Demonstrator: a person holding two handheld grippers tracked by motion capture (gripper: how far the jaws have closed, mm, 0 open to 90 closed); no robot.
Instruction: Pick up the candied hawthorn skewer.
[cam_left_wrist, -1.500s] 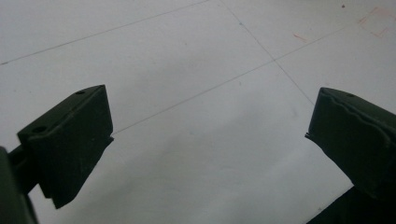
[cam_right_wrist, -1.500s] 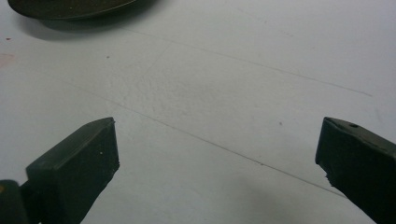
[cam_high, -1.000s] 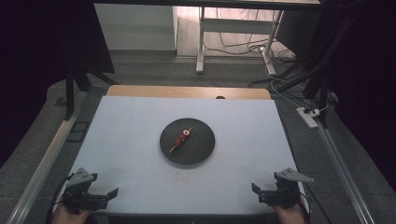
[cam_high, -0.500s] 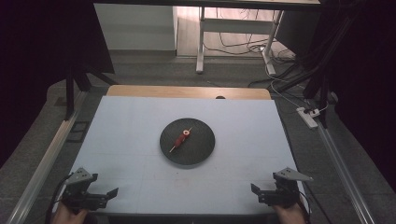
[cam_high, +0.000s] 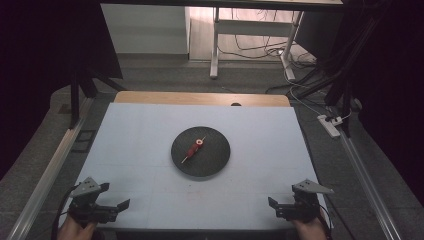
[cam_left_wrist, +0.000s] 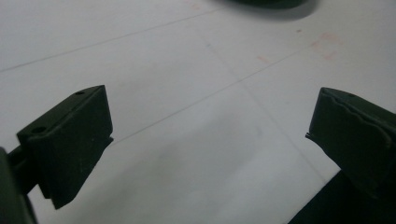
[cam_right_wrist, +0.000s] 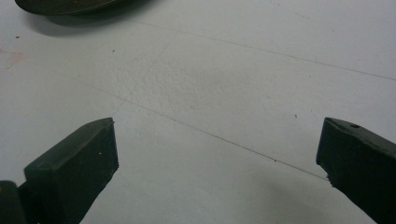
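Observation:
A round black plate (cam_high: 212, 160) lies in the middle of the white table, and on it rests a wooden skewer with red pieces (cam_high: 193, 149). My left gripper (cam_high: 114, 206) is held low at the table's near left corner, jaws wide open and nothing between them. At the near right corner my right gripper (cam_high: 275, 206) is likewise open and holds nothing. In the left gripper view its gripper (cam_left_wrist: 208, 140) looks across bare white tabletop, with the plate's rim (cam_left_wrist: 266, 3) at the top. The right gripper (cam_right_wrist: 217, 154) faces white tabletop too, the plate's rim (cam_right_wrist: 60, 6) at upper left.
The white table (cam_high: 135, 135) has a wooden strip (cam_high: 200, 98) along its far edge. Metal rails (cam_high: 40, 180) run along both sides. Beyond stand a white desk frame (cam_high: 216, 45), cables and a power strip (cam_high: 330, 126) on the grey floor.

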